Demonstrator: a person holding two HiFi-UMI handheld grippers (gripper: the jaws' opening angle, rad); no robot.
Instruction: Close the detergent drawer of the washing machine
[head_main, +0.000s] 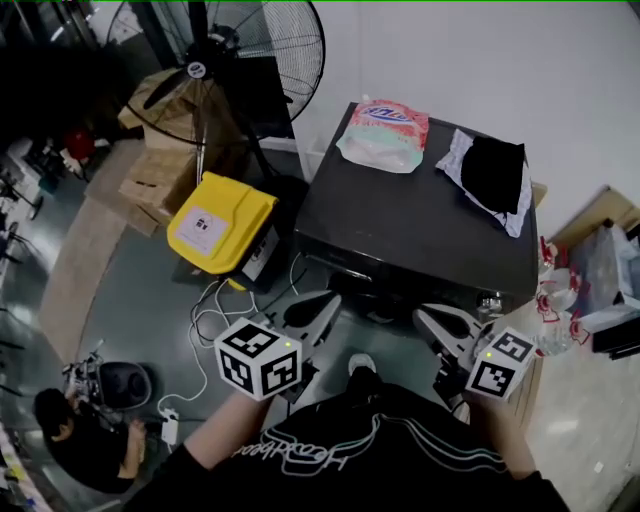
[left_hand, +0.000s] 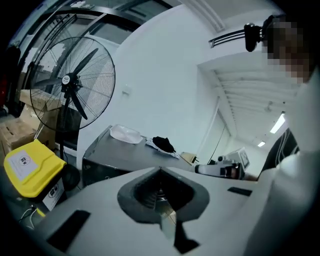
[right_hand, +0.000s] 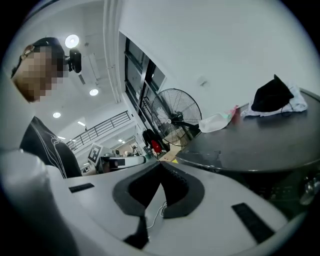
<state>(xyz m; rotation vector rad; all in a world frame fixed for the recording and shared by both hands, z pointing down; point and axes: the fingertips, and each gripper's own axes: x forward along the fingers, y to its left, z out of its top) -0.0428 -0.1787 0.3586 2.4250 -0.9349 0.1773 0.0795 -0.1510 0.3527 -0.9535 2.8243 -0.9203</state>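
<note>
The dark washing machine (head_main: 420, 235) stands in front of me, seen from above. Its front panel (head_main: 350, 272) shows at a steep angle, and I cannot make out the detergent drawer clearly. A pink-and-white detergent bag (head_main: 385, 135) and a black cloth (head_main: 492, 172) on a white one lie on its lid. My left gripper (head_main: 316, 310) hovers short of the front's left part, jaws together and empty. At the front's right part my right gripper (head_main: 436, 322) is also shut on nothing. The machine (left_hand: 125, 155) lies beyond the left gripper (left_hand: 161, 172); its lid (right_hand: 260, 135) spreads beyond the right gripper (right_hand: 160, 167).
A yellow box (head_main: 220, 220) and a standing fan (head_main: 215, 60) are left of the machine, with cardboard boxes (head_main: 160, 170) behind. White cables (head_main: 215, 312) trail on the floor. A person (head_main: 80, 440) crouches at the lower left. Clutter (head_main: 560, 300) crowds the machine's right side.
</note>
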